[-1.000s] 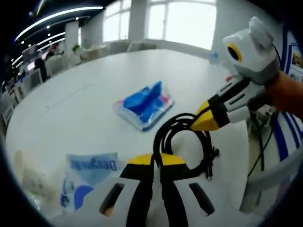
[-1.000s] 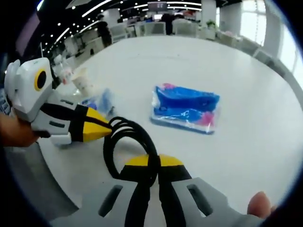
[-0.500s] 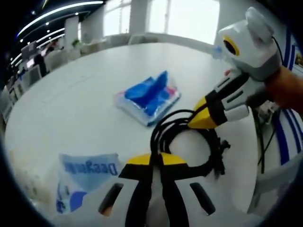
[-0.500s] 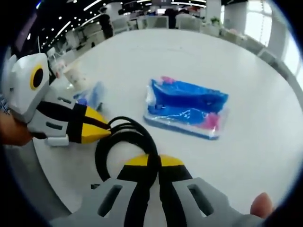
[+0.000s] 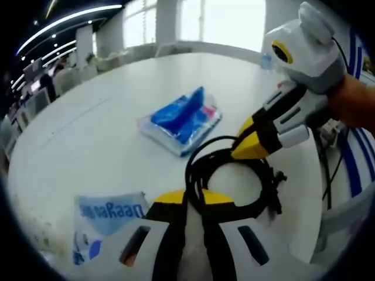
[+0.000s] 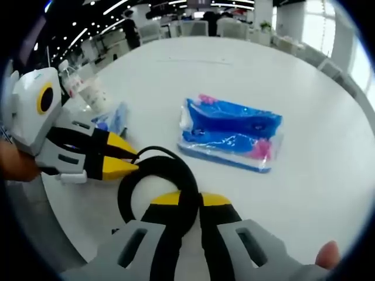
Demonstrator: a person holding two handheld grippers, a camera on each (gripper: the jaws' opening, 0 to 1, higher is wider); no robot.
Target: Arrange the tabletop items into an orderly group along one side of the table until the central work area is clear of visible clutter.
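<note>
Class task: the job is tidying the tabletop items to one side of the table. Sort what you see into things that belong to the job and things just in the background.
Belong to the job:
black cable, gripped by the left gripper and right gripper
blue packet
printed plastic bag
white table

Background:
chairs
windows
ceiling lights

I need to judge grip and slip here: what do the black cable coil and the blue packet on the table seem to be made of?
Black cable coil: looks like rubber or plastic sheathing, matt, bending in loose loops.
Blue packet: seems a clear glossy plastic wrap over soft blue and pink contents, with a shine and creases on top.
</note>
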